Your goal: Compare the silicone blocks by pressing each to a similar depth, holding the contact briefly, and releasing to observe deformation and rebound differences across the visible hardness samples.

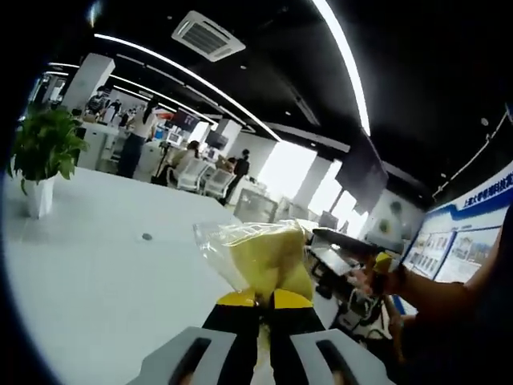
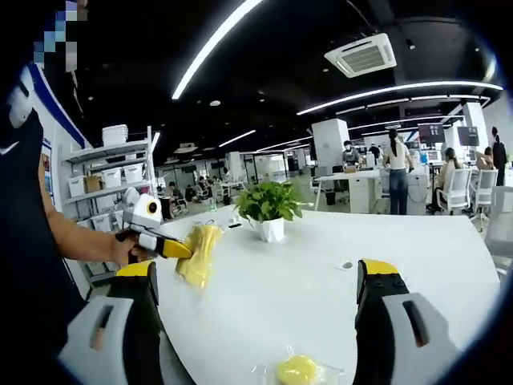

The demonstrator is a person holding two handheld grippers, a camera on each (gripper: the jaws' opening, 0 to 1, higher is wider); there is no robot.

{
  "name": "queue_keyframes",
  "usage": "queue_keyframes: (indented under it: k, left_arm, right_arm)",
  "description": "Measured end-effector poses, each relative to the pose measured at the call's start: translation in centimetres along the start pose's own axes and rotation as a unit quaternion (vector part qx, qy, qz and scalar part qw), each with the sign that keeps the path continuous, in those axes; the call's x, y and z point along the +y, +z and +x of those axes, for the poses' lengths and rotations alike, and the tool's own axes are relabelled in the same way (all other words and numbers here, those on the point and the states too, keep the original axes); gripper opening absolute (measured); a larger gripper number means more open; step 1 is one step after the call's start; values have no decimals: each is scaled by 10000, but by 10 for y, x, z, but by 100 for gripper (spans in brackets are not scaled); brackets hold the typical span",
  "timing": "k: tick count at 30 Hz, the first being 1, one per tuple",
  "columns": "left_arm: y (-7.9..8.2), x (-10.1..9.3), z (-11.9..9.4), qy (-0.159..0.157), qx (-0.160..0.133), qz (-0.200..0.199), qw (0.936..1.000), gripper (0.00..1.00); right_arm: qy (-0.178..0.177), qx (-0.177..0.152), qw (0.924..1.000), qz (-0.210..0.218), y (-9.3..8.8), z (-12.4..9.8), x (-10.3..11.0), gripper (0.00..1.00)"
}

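- The left gripper (image 1: pixel 263 303), jaws closed together, clamps the clear bag (image 1: pixel 220 245) holding a yellow silicone block (image 1: pixel 268 265), lifting it clear of the white table (image 1: pixel 88 265); the bag fans out just ahead of the jaw tips.
- Seen from the right gripper view, that same bagged block (image 2: pixel 199 253) hangs from the left gripper (image 2: pixel 172 249), off to the left of the right gripper's own jaws and above the table edge.
- The right gripper (image 2: pixel 256 277) stands with jaws wide apart and empty; a second yellow block in its clear wrap (image 2: pixel 298 370) lies on the table (image 2: pixel 288 281) between and just below them.
- Judged from this, one sample is held up by its packaging rather than pressed, so the comparison looks barely begun.
- A potted plant (image 2: pixel 268 210) sits beyond the open jaws, well apart from both samples.
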State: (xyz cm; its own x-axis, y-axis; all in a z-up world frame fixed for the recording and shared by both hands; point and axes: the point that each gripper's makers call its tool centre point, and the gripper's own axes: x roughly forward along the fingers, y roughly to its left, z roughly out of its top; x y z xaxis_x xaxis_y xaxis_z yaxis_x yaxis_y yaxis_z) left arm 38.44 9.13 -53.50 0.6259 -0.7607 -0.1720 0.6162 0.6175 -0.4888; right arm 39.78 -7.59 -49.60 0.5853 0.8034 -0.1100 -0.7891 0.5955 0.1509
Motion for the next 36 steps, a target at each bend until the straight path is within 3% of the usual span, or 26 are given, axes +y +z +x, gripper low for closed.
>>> queue_keyframes:
  k: [4,6,9,15,20,30,36]
  left_arm:
    - [-13,13,4,58,211,-199,9996,1]
    - [-19,19,5,97,269,-332,9990,1]
    - [-29,31,6,188,399,-514,9977,1]
    - [-49,48,8,253,572,-772,9951,1]
    - [-72,63,8,300,733,-1350,9877,1]
    - [-100,89,11,455,995,-1616,9808,1]
    - [-119,94,16,505,1178,-1696,9771,1]
  right_arm:
    - [-451,261,9986,-54,-32,-31,-18,97]
    - [-778,337,9956,-407,-47,-48,-30,97]
    - [-1081,456,9931,-75,-75,-74,-43,97]
    - [-1407,662,9878,74,-110,-109,-53,97]
    - [-1610,556,9851,244,-119,-125,-58,97]
    - [-1763,796,9807,302,-144,-143,-60,97]
    - [-1860,816,9780,485,-158,-149,-63,97]
